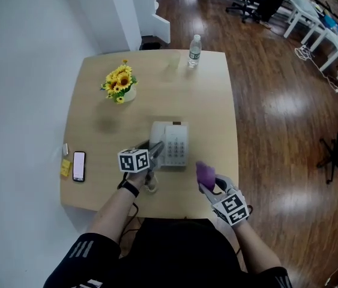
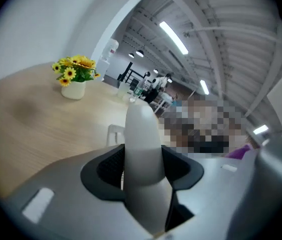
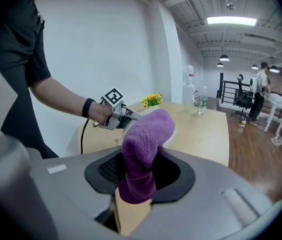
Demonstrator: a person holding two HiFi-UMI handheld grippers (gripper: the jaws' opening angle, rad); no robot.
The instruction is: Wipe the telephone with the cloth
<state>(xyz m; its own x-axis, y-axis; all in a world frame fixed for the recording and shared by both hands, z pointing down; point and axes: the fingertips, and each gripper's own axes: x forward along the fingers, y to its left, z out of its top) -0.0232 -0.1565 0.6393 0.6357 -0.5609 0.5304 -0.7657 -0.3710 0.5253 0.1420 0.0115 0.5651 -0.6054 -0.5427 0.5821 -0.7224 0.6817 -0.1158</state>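
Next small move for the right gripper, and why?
Probably carry the right gripper forward and left until its purple fluffy cloth touches the white desk telephone. The cloth is clamped but sits short of the phone, while the left gripper already grips the white handset.

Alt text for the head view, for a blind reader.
From above: the left gripper grips the handset of the white telephone on a wooden table; the right gripper holds a purple cloth beside it. Sunflowers, a water bottle and a smartphone sit farther off.
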